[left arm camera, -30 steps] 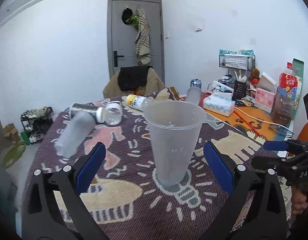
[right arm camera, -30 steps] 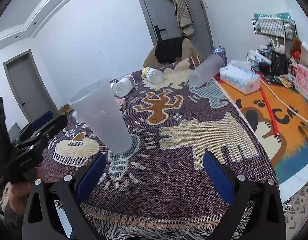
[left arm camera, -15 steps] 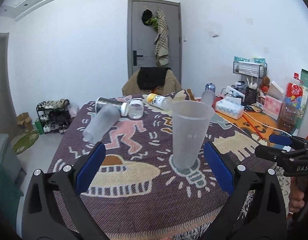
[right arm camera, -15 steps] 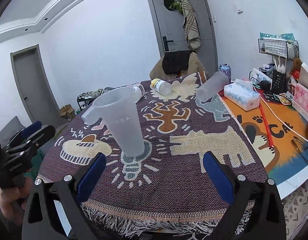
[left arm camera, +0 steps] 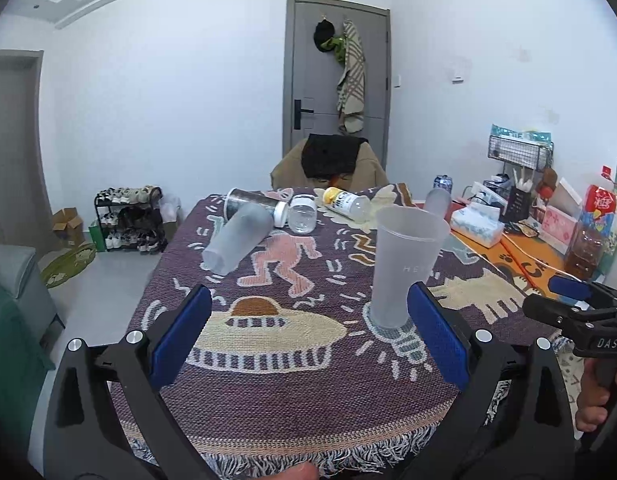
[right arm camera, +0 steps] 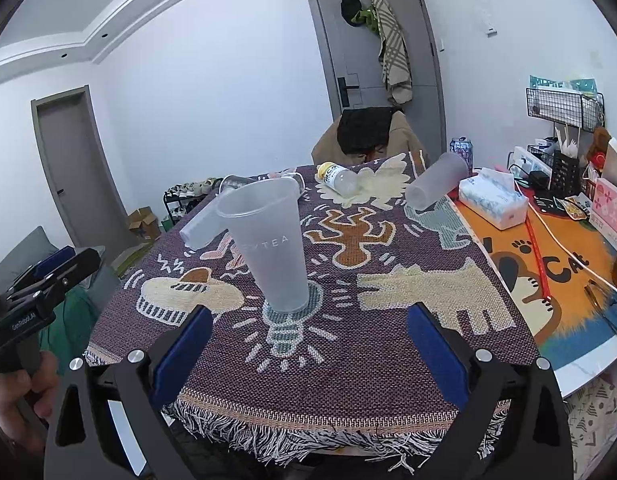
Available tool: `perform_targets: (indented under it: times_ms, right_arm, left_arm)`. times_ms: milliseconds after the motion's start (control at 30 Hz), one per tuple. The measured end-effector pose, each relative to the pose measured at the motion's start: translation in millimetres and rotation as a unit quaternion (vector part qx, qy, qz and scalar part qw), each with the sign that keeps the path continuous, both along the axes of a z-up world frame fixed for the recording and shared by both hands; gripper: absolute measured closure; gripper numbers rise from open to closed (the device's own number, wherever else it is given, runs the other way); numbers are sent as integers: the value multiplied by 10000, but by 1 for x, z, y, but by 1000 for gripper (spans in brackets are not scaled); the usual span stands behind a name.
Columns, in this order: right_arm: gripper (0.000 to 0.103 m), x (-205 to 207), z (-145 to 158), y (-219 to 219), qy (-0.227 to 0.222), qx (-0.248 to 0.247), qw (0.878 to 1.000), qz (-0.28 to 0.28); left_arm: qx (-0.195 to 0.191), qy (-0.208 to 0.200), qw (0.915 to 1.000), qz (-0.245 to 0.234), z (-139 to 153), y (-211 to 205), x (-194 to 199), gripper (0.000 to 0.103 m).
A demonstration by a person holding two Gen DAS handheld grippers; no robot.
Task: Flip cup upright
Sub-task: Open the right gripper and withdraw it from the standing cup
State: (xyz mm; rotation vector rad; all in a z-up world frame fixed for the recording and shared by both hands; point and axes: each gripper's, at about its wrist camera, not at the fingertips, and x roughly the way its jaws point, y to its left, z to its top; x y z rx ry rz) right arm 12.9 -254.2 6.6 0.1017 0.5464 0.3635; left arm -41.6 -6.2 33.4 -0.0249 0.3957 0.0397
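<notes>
Patterned tablecloth (left arm camera: pixel 292 392), tissue box (right arm camera: pixel 492 203), yellow-capped bottle (left arm camera: pixel 345 201) lying down, shoe rack (left arm camera: pixel 128 220)

Cup (left arm camera: pixel 404 268) upright on cloth (left arm camera: pixel 292 380) — near edge

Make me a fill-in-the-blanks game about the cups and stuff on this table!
1. The frosted plastic cup nearest the grippers stands ____ on the lightbulb picture of the woven cloth.
2. Both the left gripper and the right gripper have their jaws ____ and hold nothing.
3. The frosted cup beside the tissue box lies on its ____.
4. The bottle on its side at the far end of the cloth has a ____ cap.

Missing words: upright; open; side; yellow
</notes>
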Motion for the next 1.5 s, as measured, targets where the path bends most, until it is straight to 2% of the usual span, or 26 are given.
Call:
perform_targets:
  times_ms: [1500]
  right_arm:
    - [8,-1,0,4,-15,-78,10000,-23]
  left_arm:
    - [1,47,10000,-15,3,-3,-1,6]
